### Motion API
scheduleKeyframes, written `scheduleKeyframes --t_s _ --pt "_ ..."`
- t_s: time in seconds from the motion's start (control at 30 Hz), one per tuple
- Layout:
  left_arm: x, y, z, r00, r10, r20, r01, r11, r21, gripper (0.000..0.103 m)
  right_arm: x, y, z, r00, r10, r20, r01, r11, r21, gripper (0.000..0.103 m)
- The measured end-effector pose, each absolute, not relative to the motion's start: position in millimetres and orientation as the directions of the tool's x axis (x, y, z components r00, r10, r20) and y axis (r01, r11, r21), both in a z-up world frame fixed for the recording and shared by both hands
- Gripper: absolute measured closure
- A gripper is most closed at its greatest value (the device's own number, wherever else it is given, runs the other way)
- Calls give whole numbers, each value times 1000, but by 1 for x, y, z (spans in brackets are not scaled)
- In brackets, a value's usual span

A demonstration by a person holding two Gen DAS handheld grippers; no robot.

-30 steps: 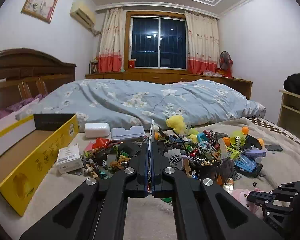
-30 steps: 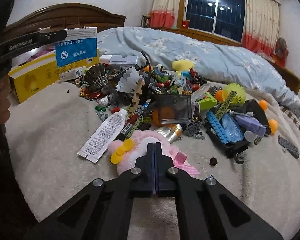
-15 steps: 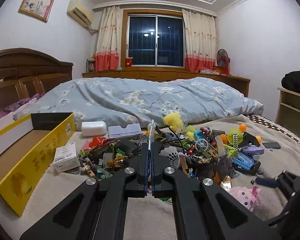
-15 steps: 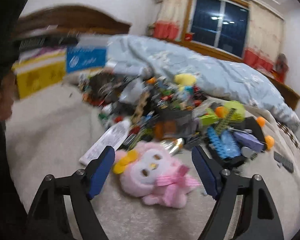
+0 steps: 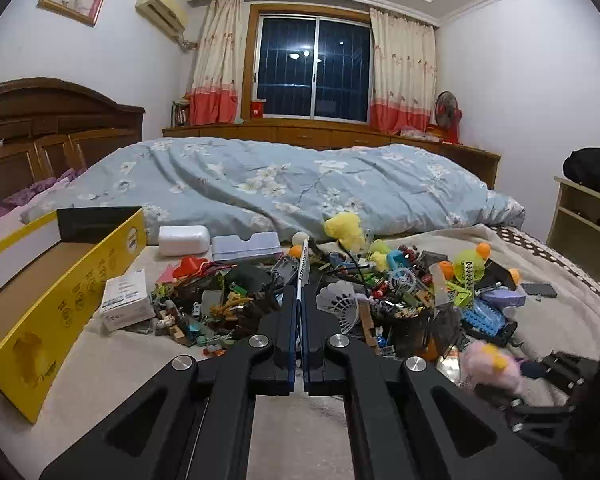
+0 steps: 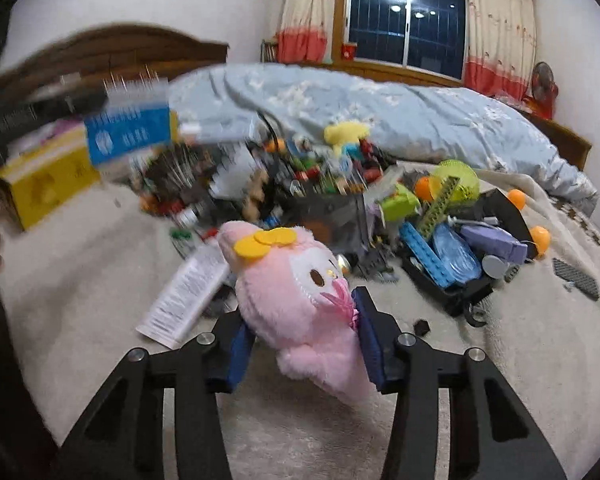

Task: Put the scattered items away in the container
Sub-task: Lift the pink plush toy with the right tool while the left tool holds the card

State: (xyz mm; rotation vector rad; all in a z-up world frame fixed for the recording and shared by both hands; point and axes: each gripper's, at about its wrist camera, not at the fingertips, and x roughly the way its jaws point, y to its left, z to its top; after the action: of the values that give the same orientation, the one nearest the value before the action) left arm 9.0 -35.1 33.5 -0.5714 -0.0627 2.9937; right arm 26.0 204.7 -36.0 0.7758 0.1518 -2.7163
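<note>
- My right gripper (image 6: pixel 302 344) has the pink plush toy (image 6: pixel 296 296) between its jaws, lifted from the bed, I think for carrying it to the box.
- My left gripper (image 5: pixel 300 316) has its jaws closed on a thin blue-and-white packet (image 6: pixel 128 136).
- The yellow box (image 5: pixel 68 296) on the left looks empty inside; the toy pile (image 5: pixel 340 292) lies beside it.

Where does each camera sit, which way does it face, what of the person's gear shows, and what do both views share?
Left wrist: on the left gripper, shut on a blue-and-white card, facing toy pile and window.
Right wrist: on the right gripper, its fingers around a pink plush.
Shared: plush, yellow cardboard box, blue floral duvet.
</note>
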Motion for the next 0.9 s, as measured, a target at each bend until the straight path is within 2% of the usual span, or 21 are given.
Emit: scheduleKeyframes --t_s 0.13,0.27,0.4,0.67,0.9 --pt "10 -36 34 -926 100 -364 -86 -995 -54 100 33 201 -24 -842 -242 -482 302 -952 -49 57" --pt "9 -37 32 -919 103 -382 -90 -995 -51 100 31 199 -22 -824 -224 -520 281 -959 -33 57" --pt "9 -41 33 -913 116 -390 -95 -993 -74 100 41 193 -7 -847 -203 -491 269 -961 -66 57" --pt "12 -45 32 -922 78 -378 -75 -997 -22 100 46 179 9 -841 -221 -494 284 -957 -55 57" --pt "17 -67 35 -923 64 -380 -48 -998 -51 100 68 146 37 -884 -191 -426 261 -958 -114 56"
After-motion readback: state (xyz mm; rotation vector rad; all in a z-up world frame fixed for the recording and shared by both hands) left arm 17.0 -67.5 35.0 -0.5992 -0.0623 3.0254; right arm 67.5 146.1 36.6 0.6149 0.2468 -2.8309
